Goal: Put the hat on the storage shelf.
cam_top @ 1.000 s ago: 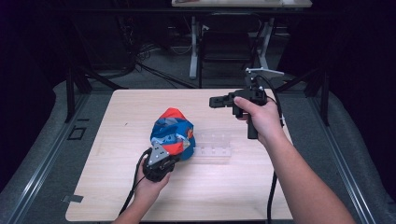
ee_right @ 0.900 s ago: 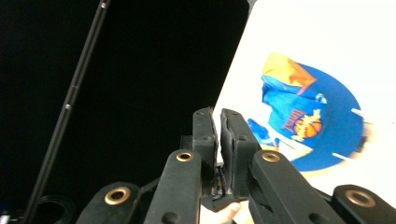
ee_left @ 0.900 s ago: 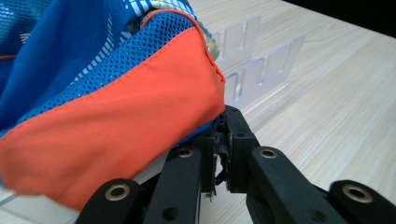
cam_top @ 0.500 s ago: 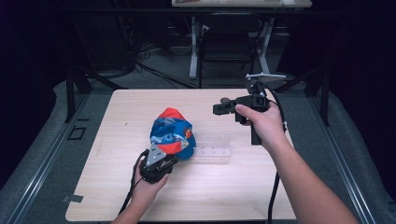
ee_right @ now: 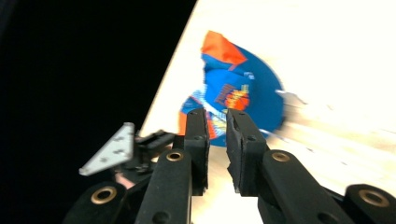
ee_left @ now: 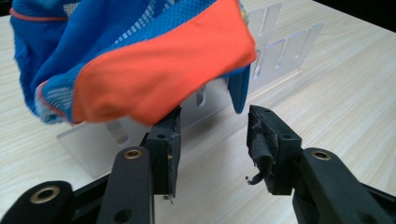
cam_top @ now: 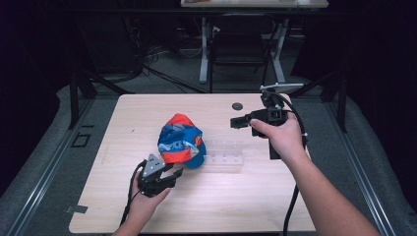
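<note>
Loads of bare bench (cam_top: 123, 123) left of the cap (cam_top: 181, 141) and along the near edge. On its right, the clear rack (cam_top: 225, 153) blocks things; a small dark disc (cam_top: 237, 105) sits at the far edge.

Cap (ee_left: 140, 60) cut off at top and left edges of left gripper view, covering most of clear rack (ee_left: 275, 51) behind it. Blurred in right gripper view: cap, rack. Printed logo unreadable.
</note>
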